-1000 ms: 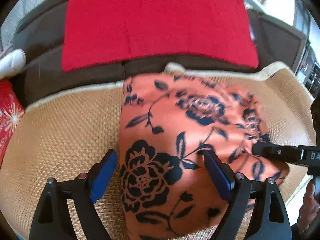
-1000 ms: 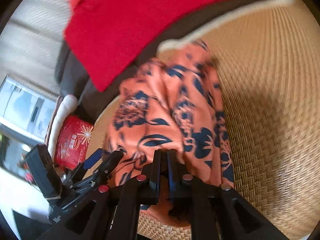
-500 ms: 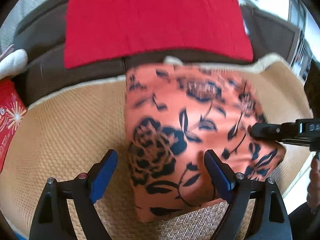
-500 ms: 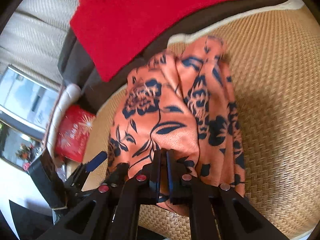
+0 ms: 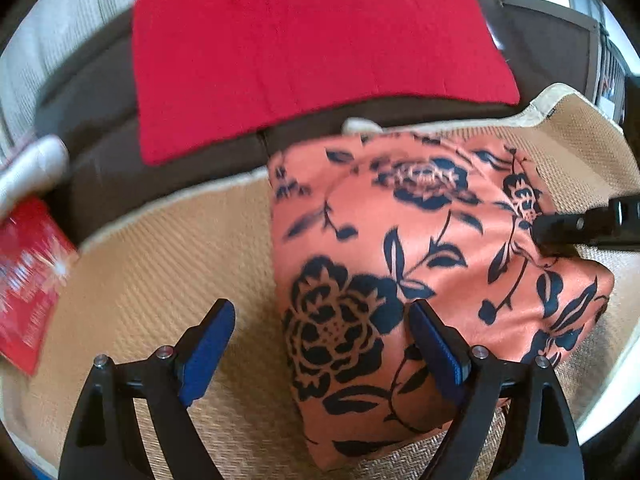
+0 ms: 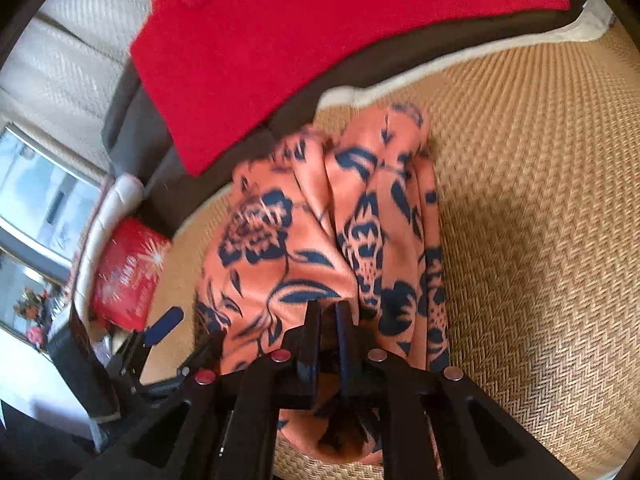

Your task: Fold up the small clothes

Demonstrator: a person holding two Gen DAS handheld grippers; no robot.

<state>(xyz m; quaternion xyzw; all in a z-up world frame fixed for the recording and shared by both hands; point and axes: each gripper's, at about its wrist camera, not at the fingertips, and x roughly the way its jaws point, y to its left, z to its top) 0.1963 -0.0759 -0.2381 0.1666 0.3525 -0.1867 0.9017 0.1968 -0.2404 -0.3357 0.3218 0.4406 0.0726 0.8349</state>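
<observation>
A: What am I looking at on your feed?

B: I'm seeing the orange floral garment [image 5: 420, 264] lying on the woven mat [image 5: 160, 272], roughly in the middle, with its far edge reaching up to the mat's pale border. Behind it a red cloth [image 5: 312, 52] is lying over the dark sofa back [image 5: 92, 80].

A: And the left gripper?

B: My left gripper [image 5: 322, 350] is hanging over the near corner of the garment with its jaws standing wide and nothing between the blue pads [image 5: 208, 350]. One pad is sitting over bare mat, the other over the printed fabric; neither is pressing on anything.

A: The right one?

B: I'm holding my right gripper [image 6: 329, 322] pinched nearly closed on the garment's near edge. Its jaws are easing apart a touch, yet the fabric is staying between them and bunching into long folds running away from the tips. From the left wrist view, that gripper is coming in from the right side and its tip is meeting the cloth.

A: Is the fabric lifted there?

B: It's looking raised at the grip, though the picture is blurring and I'm not sure how far.

A: Anything else nearby?

B: A red packet [image 6: 126, 276] is lying off the mat's left side, beside a white cushion edge [image 6: 116, 200].
</observation>
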